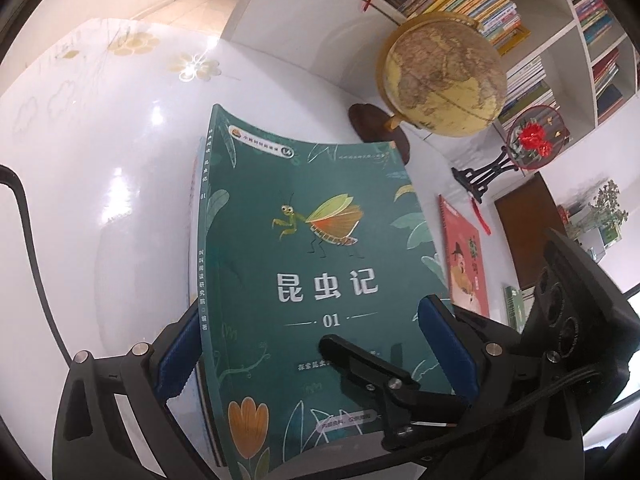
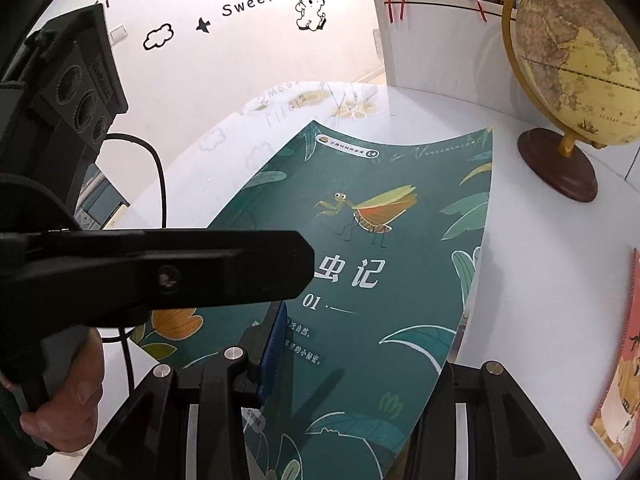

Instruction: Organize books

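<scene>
Lying cover-up on glossy white worktop (image 1: pixel 100 184), atop stack: dark green paperback book with mantis picture (image 1: pixel 316 248). Straddling book's near end, blue pads at both side edges: left tongs (image 1: pixel 316 344), contact unclear, cannot tell if clamped. Gripping same book's right edge: right tongs (image 2: pixel 356 356). Standing at 1 o'clock: yellow globe on dark wooden base (image 1: pixel 444 76).

Green book (image 1: pixel 316 240) with a mantis drawing, white Chinese title and "01" on the cover, leaves and an orange flower around the edges. Topmost of a small stack, other page edges showing under its spine side. Tilted above the glossy white table (image 1: pixel 100 200), cover facing up, far edge bowed. Red-covered book (image 1: pixel 466 256) lying flat, off to the right.
</scene>
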`<state>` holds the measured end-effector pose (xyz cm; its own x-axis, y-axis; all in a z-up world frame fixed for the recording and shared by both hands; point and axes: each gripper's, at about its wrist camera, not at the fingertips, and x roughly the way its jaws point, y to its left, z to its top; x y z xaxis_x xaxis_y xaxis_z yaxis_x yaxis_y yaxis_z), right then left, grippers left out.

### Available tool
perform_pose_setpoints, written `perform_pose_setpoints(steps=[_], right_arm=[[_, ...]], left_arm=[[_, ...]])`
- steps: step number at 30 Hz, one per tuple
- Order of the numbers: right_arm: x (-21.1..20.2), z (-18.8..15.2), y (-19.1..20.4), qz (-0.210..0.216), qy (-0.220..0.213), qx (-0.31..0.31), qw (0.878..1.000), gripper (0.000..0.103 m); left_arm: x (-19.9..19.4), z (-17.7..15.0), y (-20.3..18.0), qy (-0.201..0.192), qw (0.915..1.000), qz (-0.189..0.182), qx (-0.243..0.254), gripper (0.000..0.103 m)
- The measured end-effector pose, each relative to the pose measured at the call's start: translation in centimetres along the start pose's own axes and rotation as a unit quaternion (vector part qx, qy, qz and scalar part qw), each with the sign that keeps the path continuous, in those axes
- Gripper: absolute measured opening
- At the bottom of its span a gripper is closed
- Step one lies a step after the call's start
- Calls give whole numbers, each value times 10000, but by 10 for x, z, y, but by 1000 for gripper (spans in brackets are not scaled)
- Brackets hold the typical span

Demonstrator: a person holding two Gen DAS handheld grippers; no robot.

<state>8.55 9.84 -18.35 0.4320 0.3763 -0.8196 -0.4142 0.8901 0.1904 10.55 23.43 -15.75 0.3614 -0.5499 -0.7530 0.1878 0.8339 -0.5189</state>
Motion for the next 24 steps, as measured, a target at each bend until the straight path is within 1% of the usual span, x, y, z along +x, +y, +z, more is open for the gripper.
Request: perform_pose_setpoints(steps=[4, 5, 8, 11, 15, 16, 18, 20, 24], right_arm=[[5, -1, -3, 3, 33, 137, 9999, 41], [6, -1, -5, 21, 49, 185, 9998, 41], [8, -3, -12, 41, 60, 303, 9995, 41], [8, -6, -21, 93, 22, 436, 9990, 41], [9, -12, -20, -26, 2, 426, 9991, 41], [9, -14, -21, -31, -9, 445, 9990, 41], [8, -15, -22, -23, -26, 487, 9988, 41], [6, -16, -19, -83, -46, 499, 9987, 41], [4, -14, -19, -81, -71, 566, 9983, 41]], left_arm=[[5, -3, 9, 94, 9998, 25, -176, 99], [5, -5, 10, 48, 9998, -8, -167, 99], [5, -5, 8, 78, 10000, 27, -50, 99], [4, -4, 9, 94, 9998, 52, -142, 99], [6, -1, 4, 165, 9991, 387, -59, 99], [4, -1, 4, 161, 9984, 534, -78, 99], [1, 0, 5, 110, 9980, 613, -54, 99], [-6, -1, 5, 52, 9965, 831, -15, 99], [-1, 0, 5, 169, 9956, 924, 19, 99]])
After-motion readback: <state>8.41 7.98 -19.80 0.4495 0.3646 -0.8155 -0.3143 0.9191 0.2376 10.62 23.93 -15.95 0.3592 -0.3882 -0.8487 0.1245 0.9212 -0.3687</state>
